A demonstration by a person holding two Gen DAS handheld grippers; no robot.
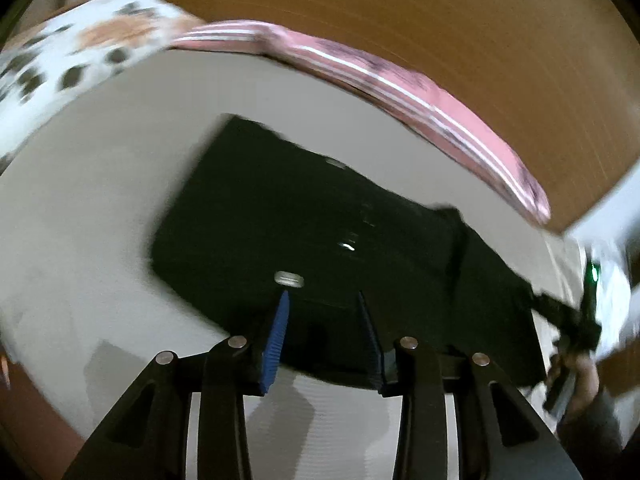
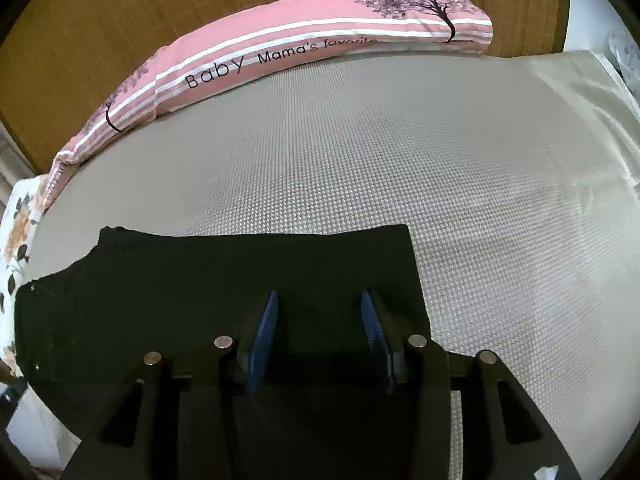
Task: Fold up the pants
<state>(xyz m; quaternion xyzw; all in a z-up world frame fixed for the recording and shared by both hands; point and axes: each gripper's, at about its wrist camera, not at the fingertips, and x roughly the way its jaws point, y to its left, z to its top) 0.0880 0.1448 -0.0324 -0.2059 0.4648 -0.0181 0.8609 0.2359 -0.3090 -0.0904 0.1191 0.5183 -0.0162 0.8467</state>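
Black pants (image 1: pixel 304 216) lie folded flat on the grey bed sheet (image 1: pixel 100 208); a metal button (image 1: pixel 289 279) shows near their front edge. My left gripper (image 1: pixel 324 300) is open and empty, hovering over the pants' near edge. In the right wrist view the pants (image 2: pixel 224 276) fill the lower left, with a straight right edge. My right gripper (image 2: pixel 320 300) is open and empty, just above the pants near that right edge. The right gripper and the hand holding it also show at the far right of the left wrist view (image 1: pixel 572 320). The left view is blurred.
A pink striped pillow (image 2: pixel 280 52) lies along the wooden headboard (image 2: pixel 120 12). A white floral pillow (image 1: pixel 80 44) sits at the far left. The grey textured sheet (image 2: pixel 460 184) stretches to the right of the pants up to the bed's edge.
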